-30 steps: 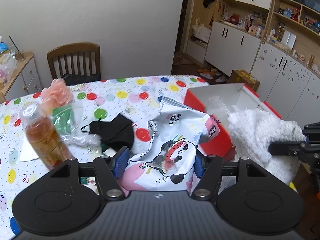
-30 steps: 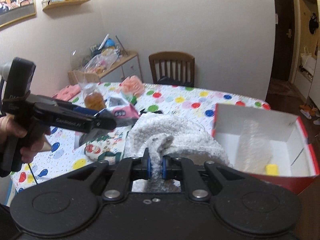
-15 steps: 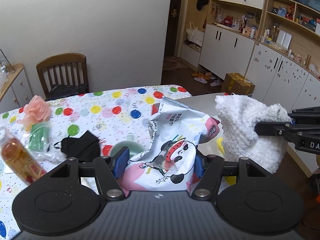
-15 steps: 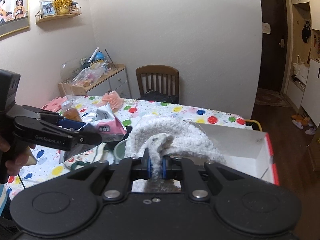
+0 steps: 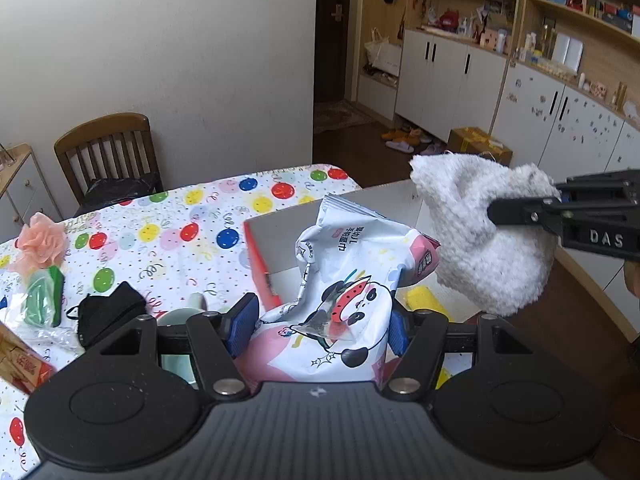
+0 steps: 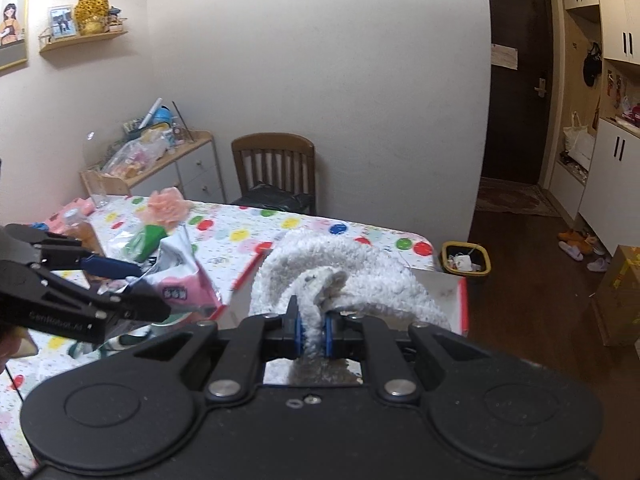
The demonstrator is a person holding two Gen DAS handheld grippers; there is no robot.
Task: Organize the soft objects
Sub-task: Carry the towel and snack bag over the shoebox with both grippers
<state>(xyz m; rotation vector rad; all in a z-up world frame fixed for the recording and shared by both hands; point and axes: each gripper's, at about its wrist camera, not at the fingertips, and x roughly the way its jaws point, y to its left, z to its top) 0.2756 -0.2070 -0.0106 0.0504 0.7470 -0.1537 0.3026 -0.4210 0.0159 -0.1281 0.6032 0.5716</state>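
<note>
**Both loads hang over the red-and-white box, the pouch nearer its near wall**

While neither item has been let go, what matters for the drop is where each one hangs relative to the open box (image 5: 262, 268) on the polka-dot tablecloth (image 5: 168, 232).

Farthest left on the table, well clear of the box, lie a peach bath pouf (image 5: 40, 240), a green item in clear wrap (image 5: 44, 296) and a black face mask (image 5: 108, 312); a pale green cup (image 5: 180, 316) sits just beside the left gripper's left finger. These look like they remain to be sorted.

The left gripper (image 5: 320, 324) is clamped on a panda-print wipes pouch (image 5: 344, 292), blue pads pressing both sides of its lower half. The pouch stands with its long axis running up and away from the camera, its crimped top edge leaning toward the box's far wall. The box's red near wall shows just left of the pouch, and a yellow sponge (image 5: 422, 298) inside shows just right of it, so the pouch appears to be above the near-left part of the box.

Further right, the right gripper (image 6: 311, 332) is pinched tight on a fold of a white fluffy cloth (image 5: 484, 240), which droops in a bundle below the fingers. From its own camera the cloth covers the box's middle, with the white far wall and red corner (image 6: 460, 292) showing beyond it.

My judgement: both arms are about equally placed; a short descent straight down would put each item inside.
</note>
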